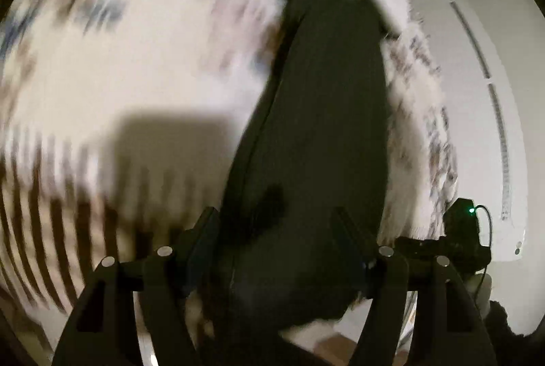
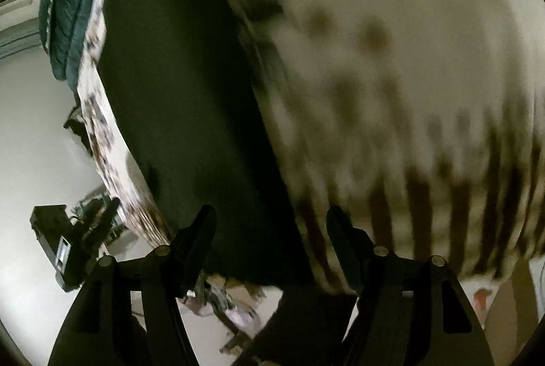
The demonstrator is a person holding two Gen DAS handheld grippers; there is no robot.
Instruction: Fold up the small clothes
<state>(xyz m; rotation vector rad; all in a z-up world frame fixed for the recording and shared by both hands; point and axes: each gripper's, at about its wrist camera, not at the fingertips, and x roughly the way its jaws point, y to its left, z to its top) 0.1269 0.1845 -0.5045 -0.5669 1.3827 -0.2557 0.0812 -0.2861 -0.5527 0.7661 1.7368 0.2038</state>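
A dark garment [image 1: 323,127] lies in a long strip on a white patterned bedspread [image 1: 136,66]. In the left wrist view its near end lies between the fingers of my left gripper [image 1: 276,223], which stand wide apart. In the right wrist view the same dark garment [image 2: 177,100] runs from the top down between the spread fingers of my right gripper [image 2: 272,219]. Both views are blurred by motion. I cannot tell whether either gripper touches the cloth.
The bedspread [image 2: 391,76] has brown stripes at its near edge. A teal quilted item [image 2: 66,11] lies at the far end of the bed. The other gripper shows at the bed's edge in each view [image 1: 460,229] [image 2: 68,240]. A white wall [image 1: 483,127] is beyond.
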